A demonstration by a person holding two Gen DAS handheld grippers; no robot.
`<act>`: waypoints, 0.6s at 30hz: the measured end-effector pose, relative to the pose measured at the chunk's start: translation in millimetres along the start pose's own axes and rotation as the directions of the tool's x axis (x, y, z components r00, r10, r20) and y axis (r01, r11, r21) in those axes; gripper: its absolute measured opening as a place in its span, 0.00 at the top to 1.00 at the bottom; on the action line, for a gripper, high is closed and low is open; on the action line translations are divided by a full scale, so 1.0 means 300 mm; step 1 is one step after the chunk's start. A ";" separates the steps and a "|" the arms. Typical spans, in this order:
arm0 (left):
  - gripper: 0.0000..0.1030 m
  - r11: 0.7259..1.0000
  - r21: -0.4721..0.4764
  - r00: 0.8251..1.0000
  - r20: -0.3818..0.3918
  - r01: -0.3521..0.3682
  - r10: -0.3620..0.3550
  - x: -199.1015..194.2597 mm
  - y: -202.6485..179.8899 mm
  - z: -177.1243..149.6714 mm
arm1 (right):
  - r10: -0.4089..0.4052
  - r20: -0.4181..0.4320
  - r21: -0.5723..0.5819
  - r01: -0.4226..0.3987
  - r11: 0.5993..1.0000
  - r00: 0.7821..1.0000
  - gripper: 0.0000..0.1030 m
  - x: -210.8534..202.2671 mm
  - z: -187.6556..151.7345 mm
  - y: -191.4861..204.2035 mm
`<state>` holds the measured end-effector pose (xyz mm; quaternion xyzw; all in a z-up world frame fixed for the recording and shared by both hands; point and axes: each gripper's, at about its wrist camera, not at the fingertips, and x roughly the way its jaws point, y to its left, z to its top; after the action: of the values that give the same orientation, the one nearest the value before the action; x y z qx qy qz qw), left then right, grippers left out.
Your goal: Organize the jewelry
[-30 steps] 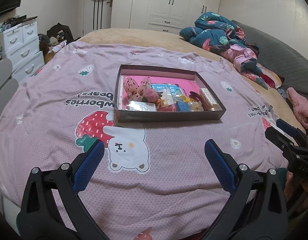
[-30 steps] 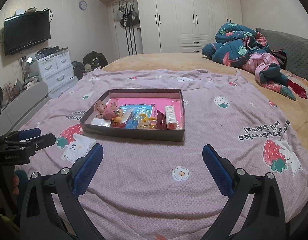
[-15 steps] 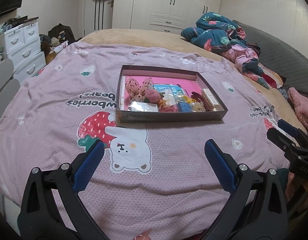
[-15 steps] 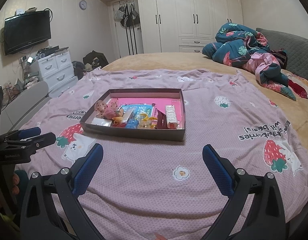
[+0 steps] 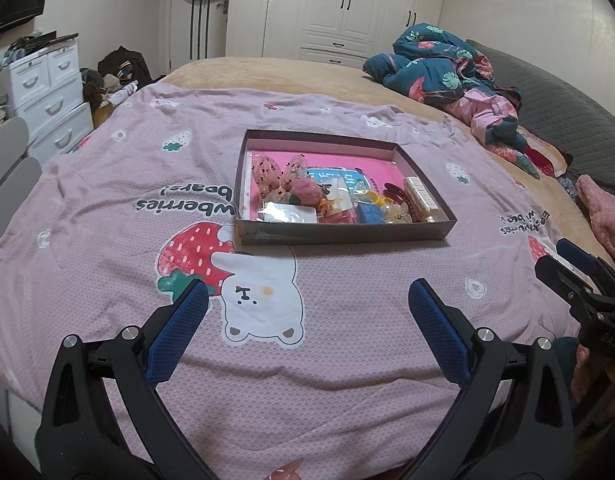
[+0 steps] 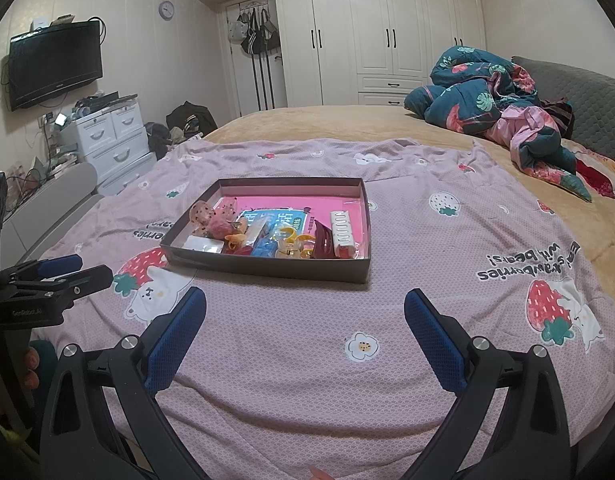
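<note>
a pink strawberry-print bedspread (image 6: 427, 264) covers the bed — crumpled teal floral quilt (image 6: 483, 96) far right, white wardrobe (image 6: 371, 32) behind, wall tv (image 6: 53, 64) left.

Left gripper (image 5: 307, 300): two black plastic arms of curved, ribbed form, each ending in a blue textured pad (image 5: 179, 332). A silver round-head screw (image 5: 129, 333) sits on each arm behind the pad, with a second screw further back. Right gripper (image 6: 305, 308): identical build, black arms, blue mesh-patterned pads (image 6: 435, 340), paired silver screws (image 6: 478, 343). Seen from the side, its black body carries small white lettering, too blurred to read with certainty. A hand (image 6: 27, 368) grips the handle beside a dark teal cuff.
</note>
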<state>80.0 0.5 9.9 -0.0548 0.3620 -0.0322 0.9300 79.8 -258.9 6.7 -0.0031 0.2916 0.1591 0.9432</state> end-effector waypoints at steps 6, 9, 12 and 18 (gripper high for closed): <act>0.09 1.000 0.003 1.000 -0.003 -0.009 0.009 0.003 0.005 -0.003 | 0.000 -0.001 -0.001 0.000 1.000 1.000 0.04 -0.001 0.001 0.000; 0.09 1.000 0.003 1.000 -0.004 -0.012 0.012 0.004 0.010 -0.005 | 0.000 -0.001 0.000 0.000 1.000 1.000 0.04 -0.001 0.001 0.000; 0.09 1.000 0.003 1.000 -0.005 -0.013 0.013 0.004 0.011 -0.005 | 0.000 -0.001 0.000 0.000 1.000 1.000 0.04 0.000 0.000 0.000; 0.09 1.000 0.002 1.000 -0.006 -0.014 0.014 0.004 0.012 -0.006 | 0.000 -0.001 -0.002 0.000 1.000 1.000 0.04 -0.001 0.000 0.002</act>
<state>79.8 3.7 7.3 -0.0512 0.3649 -0.0264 0.9293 79.4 -258.5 6.9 -0.0043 0.2919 0.1593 0.9431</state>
